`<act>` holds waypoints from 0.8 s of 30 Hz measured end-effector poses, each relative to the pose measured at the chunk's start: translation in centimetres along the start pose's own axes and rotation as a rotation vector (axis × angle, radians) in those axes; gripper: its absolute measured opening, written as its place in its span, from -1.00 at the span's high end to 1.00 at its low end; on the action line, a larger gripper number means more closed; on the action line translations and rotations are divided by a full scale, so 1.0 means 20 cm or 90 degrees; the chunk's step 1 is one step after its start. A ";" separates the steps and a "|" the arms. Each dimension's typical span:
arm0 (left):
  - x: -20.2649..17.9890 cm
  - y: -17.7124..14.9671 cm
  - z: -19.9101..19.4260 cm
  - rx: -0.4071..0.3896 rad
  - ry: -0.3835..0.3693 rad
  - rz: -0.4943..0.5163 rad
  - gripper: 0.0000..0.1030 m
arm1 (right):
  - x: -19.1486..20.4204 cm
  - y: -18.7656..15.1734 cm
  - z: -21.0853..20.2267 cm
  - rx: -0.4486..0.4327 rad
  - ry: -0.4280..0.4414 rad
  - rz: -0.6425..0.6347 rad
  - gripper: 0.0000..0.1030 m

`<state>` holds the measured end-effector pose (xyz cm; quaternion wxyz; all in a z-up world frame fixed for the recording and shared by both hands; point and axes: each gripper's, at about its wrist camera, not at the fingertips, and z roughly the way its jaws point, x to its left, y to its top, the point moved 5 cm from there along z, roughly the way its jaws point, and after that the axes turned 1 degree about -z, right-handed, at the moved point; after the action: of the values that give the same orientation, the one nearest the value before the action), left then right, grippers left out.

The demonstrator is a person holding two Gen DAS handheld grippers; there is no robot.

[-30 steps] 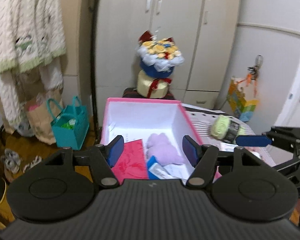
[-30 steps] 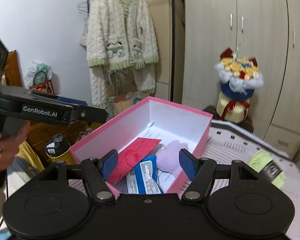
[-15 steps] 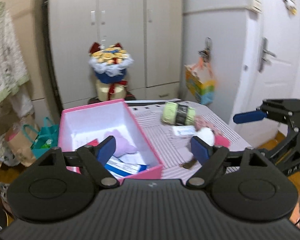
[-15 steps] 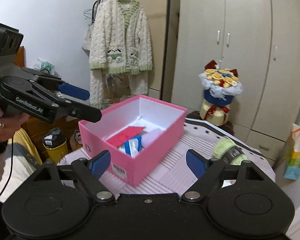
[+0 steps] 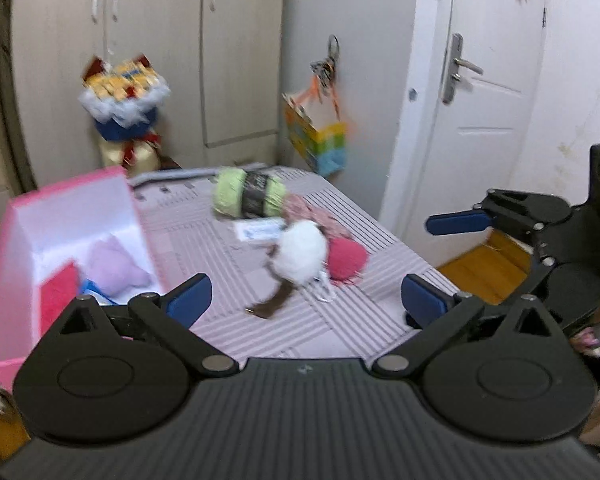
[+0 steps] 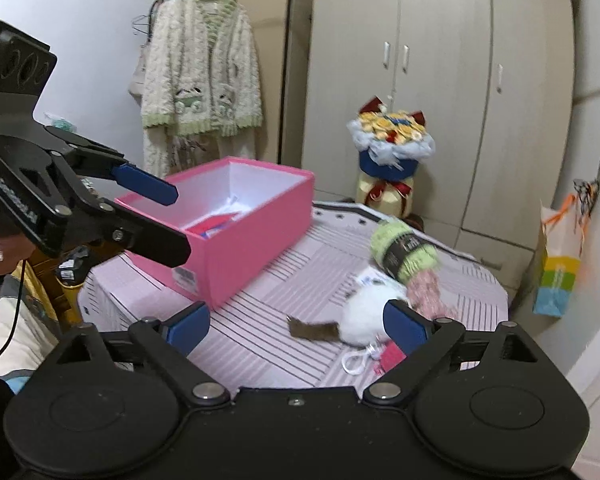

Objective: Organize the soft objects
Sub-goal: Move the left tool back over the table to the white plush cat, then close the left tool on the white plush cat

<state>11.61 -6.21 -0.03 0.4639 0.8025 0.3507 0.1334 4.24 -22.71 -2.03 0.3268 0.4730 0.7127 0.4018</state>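
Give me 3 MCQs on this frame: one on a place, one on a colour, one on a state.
1. Where is the lilac plush?
A. inside the pink box
B. on the striped table cover
C. beside the white door

2. What colour is the yarn skein with the dark band?
A. red
B. light green
C. blue

3. What do the left tongs hold?
A. the white pompom
B. nothing
C. the box

Key: 1 A, it lies on the box floor; 2 B, green either side of the band; 3 B, the jaws are opening with only table cover showing between them.
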 end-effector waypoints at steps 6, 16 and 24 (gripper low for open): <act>-0.02 -0.04 0.21 0.030 -0.022 -0.024 -0.98 | -0.10 -0.14 0.11 0.011 -0.010 0.019 -0.85; 0.04 -0.06 0.53 0.031 -0.031 -0.093 -0.87 | -0.20 -0.26 0.38 -0.001 -0.053 0.014 -0.85; 0.10 -0.04 0.79 0.028 -0.041 -0.157 -0.68 | -0.24 -0.20 0.59 0.001 -0.074 -0.002 -0.85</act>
<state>21.28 -14.83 -9.26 0.4702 0.7670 0.4345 0.0421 14.24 -25.00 -10.58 0.3680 0.4947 0.6938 0.3722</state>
